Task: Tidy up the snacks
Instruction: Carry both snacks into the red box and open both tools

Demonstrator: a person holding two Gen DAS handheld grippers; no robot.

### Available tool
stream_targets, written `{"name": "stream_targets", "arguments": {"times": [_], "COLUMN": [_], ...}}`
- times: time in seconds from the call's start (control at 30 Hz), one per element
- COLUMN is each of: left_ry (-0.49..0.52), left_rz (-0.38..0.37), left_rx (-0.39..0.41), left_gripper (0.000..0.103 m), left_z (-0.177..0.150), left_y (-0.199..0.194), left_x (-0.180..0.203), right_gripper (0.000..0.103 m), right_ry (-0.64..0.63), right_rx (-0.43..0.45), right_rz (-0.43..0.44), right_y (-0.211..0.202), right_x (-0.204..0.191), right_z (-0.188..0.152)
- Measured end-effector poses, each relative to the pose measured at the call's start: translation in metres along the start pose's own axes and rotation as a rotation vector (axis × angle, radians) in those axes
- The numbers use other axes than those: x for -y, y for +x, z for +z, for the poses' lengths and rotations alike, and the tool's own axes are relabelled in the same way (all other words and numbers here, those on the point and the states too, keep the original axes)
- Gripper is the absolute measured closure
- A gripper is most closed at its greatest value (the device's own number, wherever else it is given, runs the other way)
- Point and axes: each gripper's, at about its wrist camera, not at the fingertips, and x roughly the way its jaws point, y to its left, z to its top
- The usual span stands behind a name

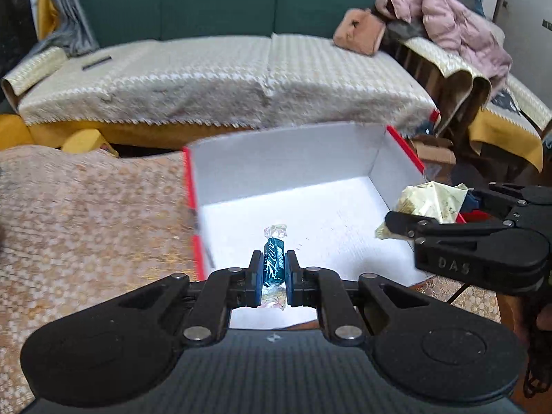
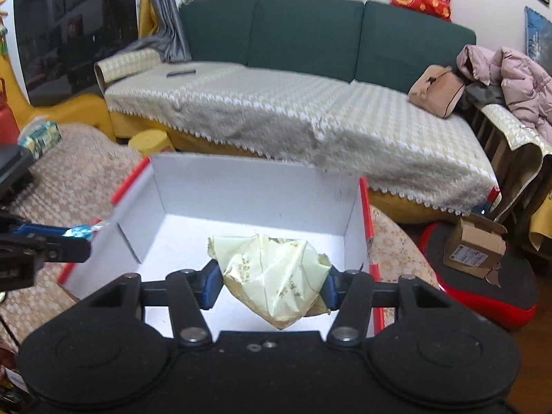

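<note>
Now | left gripper (image 1: 272, 269) jaws clamp candy (image 1: 274, 262) | right gripper (image 2: 270, 281) jaws clamp bag (image 2: 276, 276) | both above box (image 1: 286, 148) rim

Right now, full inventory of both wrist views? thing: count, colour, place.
wrapped candy: 1, dark teal with clear twisted ends, clamped in the left gripper above the box
snack bag: 1, pale yellow, crumpled, clamped in the right gripper above the box
box: 1, white inside, red outside, open, on the patterned table
sofa: 1, dark green back, cream cover on the seat
handbag: 1, tan, on the sofa's right end
puffer jacket: 1, pink, beside the handbag
cardboard carton: 1, brown, on a red object right of the table
left gripper: black, shut
right gripper: black, blue pads, shut
</note>
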Motion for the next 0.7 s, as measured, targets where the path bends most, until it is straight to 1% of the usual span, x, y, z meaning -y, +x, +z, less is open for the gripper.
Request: {"name": "stream_targets", "arguments": {"times": [0.1,0.23,0.43,0.5,0.57,0.6,0.63,0.67,0.7], "left_ry": [0.019,0.041,0.047,0.042,0.032,0.028,0.022,0.021,0.02], "left_rz": [0.007,0.004,0.015,0.008,0.008,0.009,0.012,0.013,0.014], "left_rx": [-0.041,-0.083,-0.138,-0.14,-0.146,-0.15,-0.15,-0.148,-0.14], "left_gripper": [0.091,0.091,0.091,0.091,0.09,0.086,0.082,0.073,0.065], "left_z": [-0.003,-0.008,-0.014,-0.014,-0.013,-0.012,-0.012,-0.012,-0.011], "left_y": [0.02,0.039,0.056,0.058,0.057,0.057,0.056,0.055,0.052], "left_x": [0.005,0.012,0.012,0.012,0.011,0.011,0.01,0.009,0.009], "right_gripper": [0.049,0.049,0.048,0.048,0.045,0.044,0.04,0.033,0.028], "right_ry": [-0.016,-0.028,-0.044,-0.032,-0.034,-0.038,-0.037,-0.036,-0.035], "right_rx": [-0.048,-0.09,-0.127,-0.131,-0.128,-0.125,-0.122,-0.12,-0.114], "right_rz": [0.004,0.018,0.021,0.028,0.026,0.019,0.016,0.018,0.021], "right_y": [0.015,0.027,0.036,0.037,0.036,0.036,0.035,0.034,0.031], "right_x": [-0.001,-0.005,-0.004,-0.003,-0.002,-0.002,-0.002,-0.002,-0.002], "right_z": [-0.004,-0.009,-0.014,-0.015,-0.015,-0.015,-0.014,-0.014,-0.014]}}
